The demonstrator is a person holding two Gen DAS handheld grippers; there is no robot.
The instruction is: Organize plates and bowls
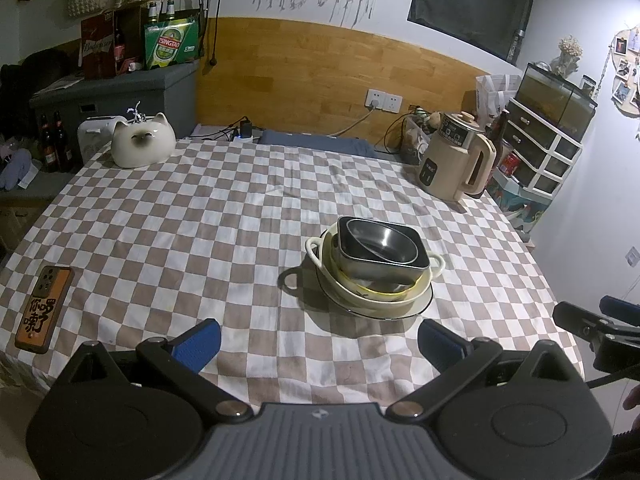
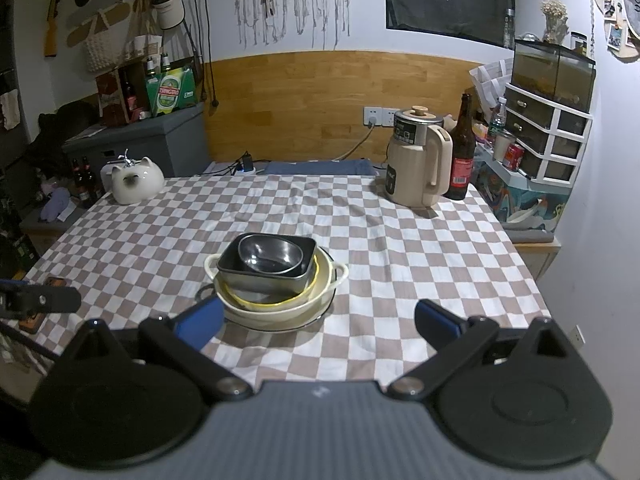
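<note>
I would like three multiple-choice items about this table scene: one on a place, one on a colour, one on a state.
1. Where is the round steel bowl?
A. inside the dark rectangular metal pan
B. beside the phone
C. under the plate

2. What colour are the pads on the fingers of the left gripper?
A. red
B. blue
C. white

3. How is the right gripper?
A. shut on a bowl
B. shut, holding nothing
C. open

Answers: 1 A, the bowl nests in the pan; 2 B, both pads look blue; 3 C, the fingers stand wide apart.
</note>
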